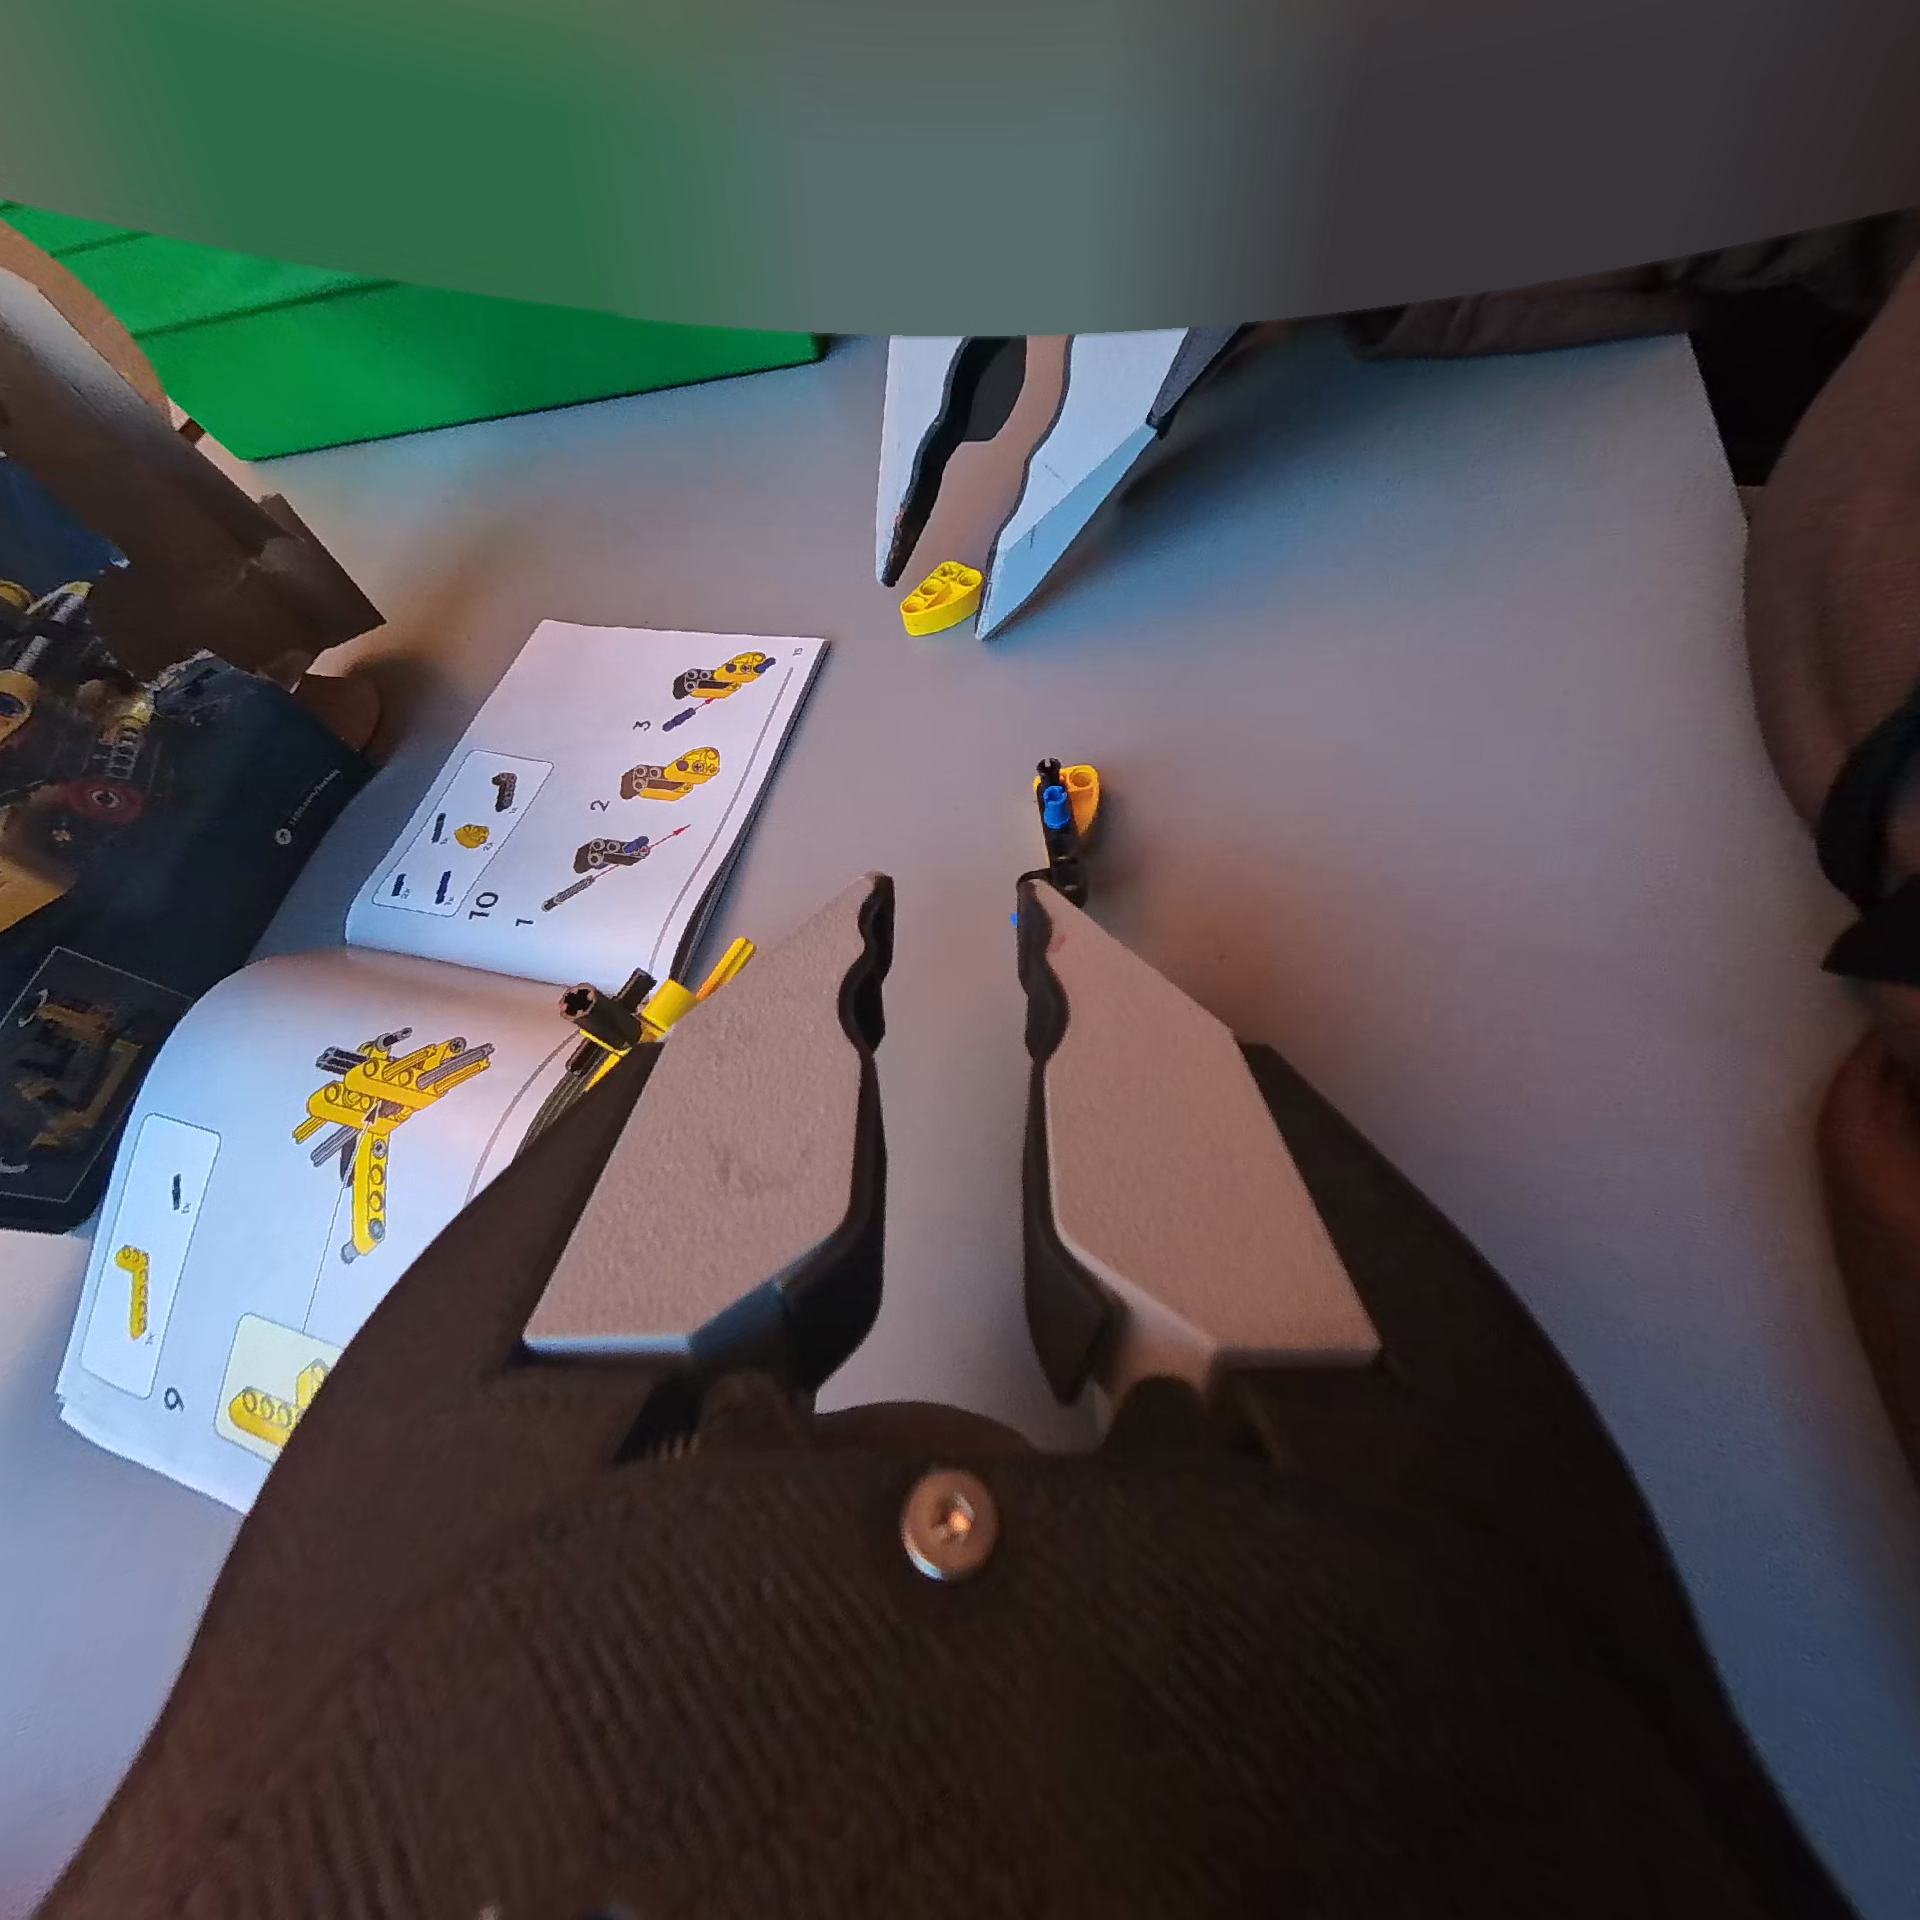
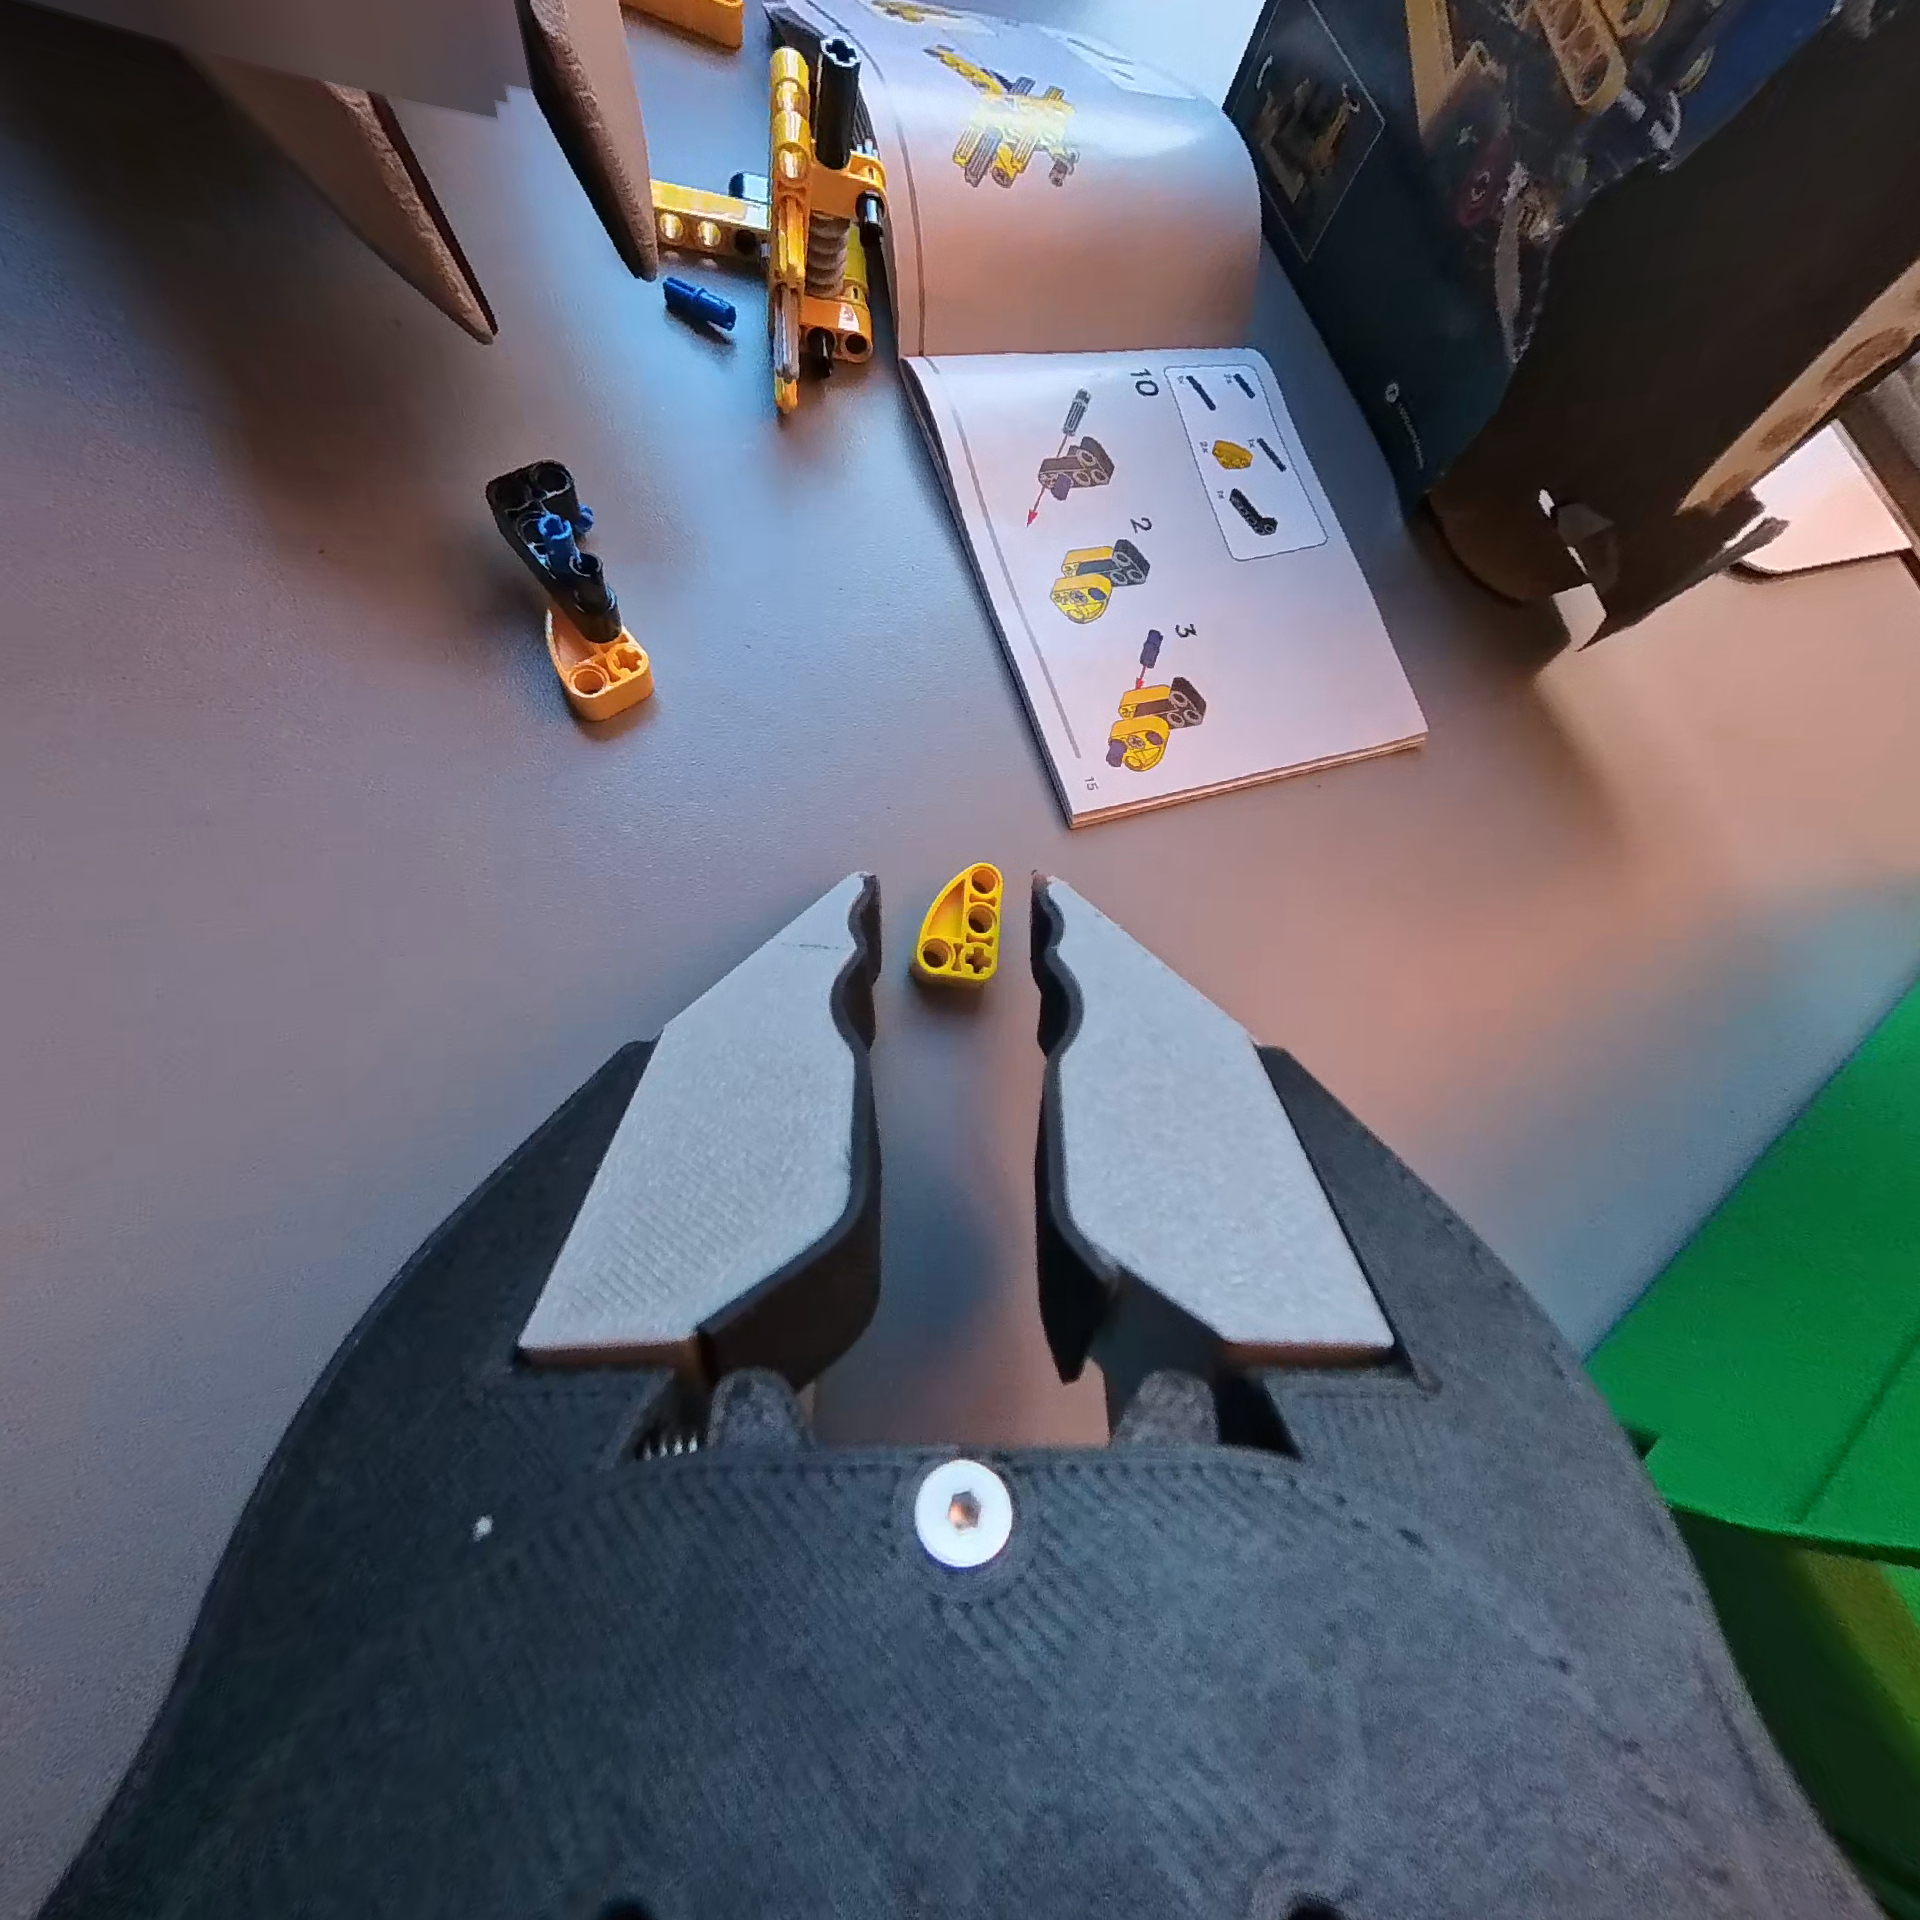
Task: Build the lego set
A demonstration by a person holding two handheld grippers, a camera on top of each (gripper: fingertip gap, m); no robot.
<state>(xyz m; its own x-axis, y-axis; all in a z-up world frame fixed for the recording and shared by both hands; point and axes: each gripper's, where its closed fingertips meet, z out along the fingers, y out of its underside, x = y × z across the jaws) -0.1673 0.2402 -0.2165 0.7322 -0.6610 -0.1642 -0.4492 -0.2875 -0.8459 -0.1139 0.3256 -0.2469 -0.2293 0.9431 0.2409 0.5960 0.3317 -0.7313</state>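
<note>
The grey table (image 2: 312,935) carries the set's box (image 2: 1558,208), the open instruction booklet (image 2: 1195,582), the larger yellow assembly (image 2: 810,229), then the small black-and-yellow subassembly (image 2: 582,582). The right gripper (image 2: 954,883) is spread, its tips flanking the loose yellow curved piece (image 2: 961,925) lying flat, apparently not touching it. The left gripper (image 1: 951,894) is also released and empty, just beside the subassembly. To grasp well, lower squarely and close on the piece's flat sides so it cannot pivot
</note>
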